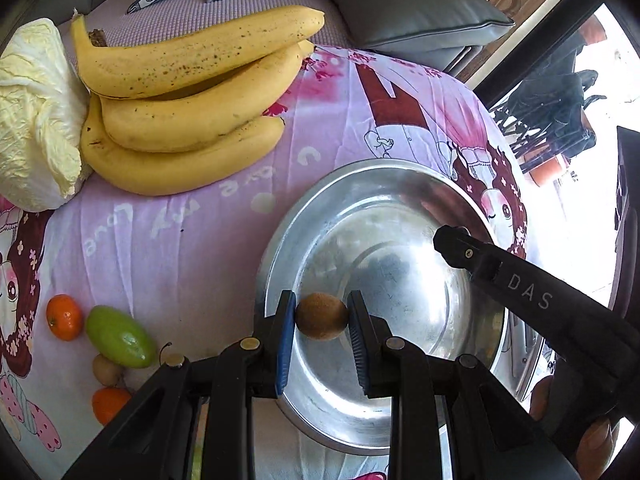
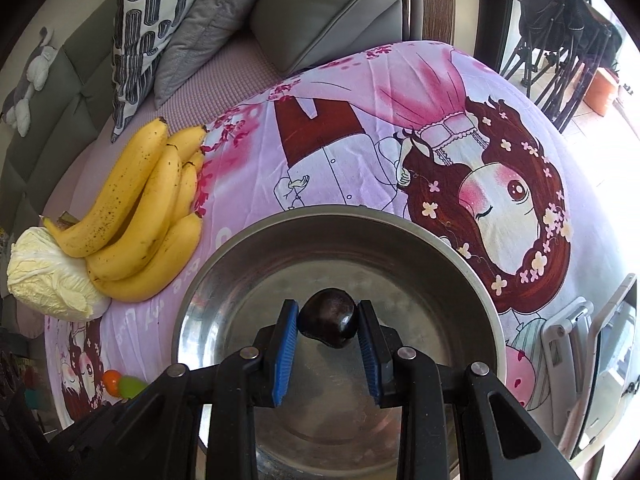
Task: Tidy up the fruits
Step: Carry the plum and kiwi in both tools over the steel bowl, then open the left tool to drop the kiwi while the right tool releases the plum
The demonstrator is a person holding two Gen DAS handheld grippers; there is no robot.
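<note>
My left gripper (image 1: pixel 321 316) is shut on a brown kiwi (image 1: pixel 321 317) and holds it over the near left part of a steel bowl (image 1: pixel 400 184). My right gripper (image 2: pixel 328 318) is shut on a dark plum (image 2: pixel 329 318) and holds it over the same bowl (image 2: pixel 320 220); its body shows at the right in the left wrist view (image 1: pixel 532 300). A bunch of bananas (image 1: pixel 188 104) lies at the far left, and it also shows in the right wrist view (image 2: pixel 140 216). An orange (image 1: pixel 63 317), a green mango (image 1: pixel 120 342), a small brown fruit (image 1: pixel 106 369) and another orange (image 1: pixel 109 403) lie at the near left.
A pale napa cabbage (image 1: pixel 36 120) lies against the bananas. Everything rests on a pink cartoon-print cloth (image 1: pixel 180 248). Grey cushions (image 1: pixel 412 12) and a patterned pillow (image 2: pixel 148 28) sit behind. A window area with dark chairs (image 1: pixel 560 104) is at the right.
</note>
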